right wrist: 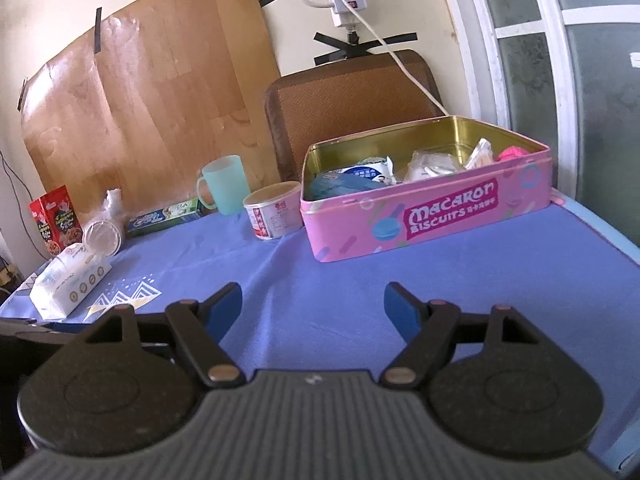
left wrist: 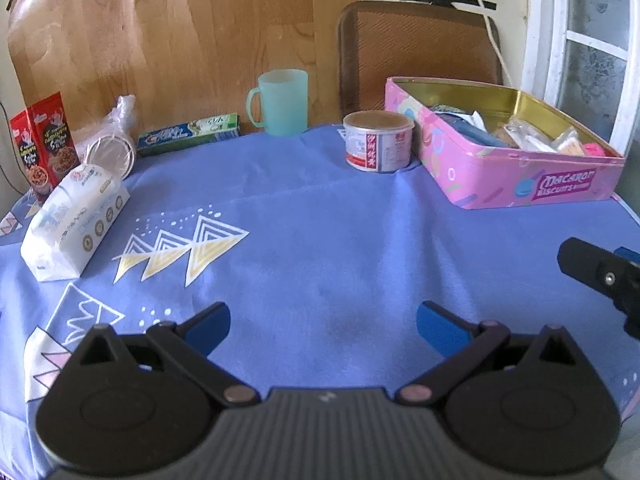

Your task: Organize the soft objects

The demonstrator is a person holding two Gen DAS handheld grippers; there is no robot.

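A: How do the two claws stand?

B: The left gripper (left wrist: 323, 330) has its blue fingers spread wide, and nothing is between them. It hovers over the blue tablecloth (left wrist: 320, 240). The right gripper (right wrist: 313, 312) is also wide apart and holds nothing. A part of it shows at the right edge of the left wrist view.

A: Where are the soft things?

B: The pink biscuit tin (right wrist: 424, 220) stands open at the far right of the table. Inside it lie a blue soft packet (right wrist: 344, 186), some clear wrapped packs (right wrist: 432, 166) and a bright pink item (right wrist: 514, 153) in the right corner. I cannot tell what the pink item is.

A: Is something soft outside the tin?

B: Yes, a white tissue pack (left wrist: 74, 222) lies on the cloth at the left, well apart from the tin.

A: What else is there?

B: Behind the tissue pack are a red cereal box (left wrist: 42, 144) and a clear plastic bag with cups (left wrist: 112, 142). A green toothpaste box (left wrist: 190, 134) lies near the back edge, then a mint green mug (left wrist: 282, 102). A small round can (left wrist: 378, 140) stands just beside the left end of the tin. A brown chair back (left wrist: 416, 52) rises behind the table.
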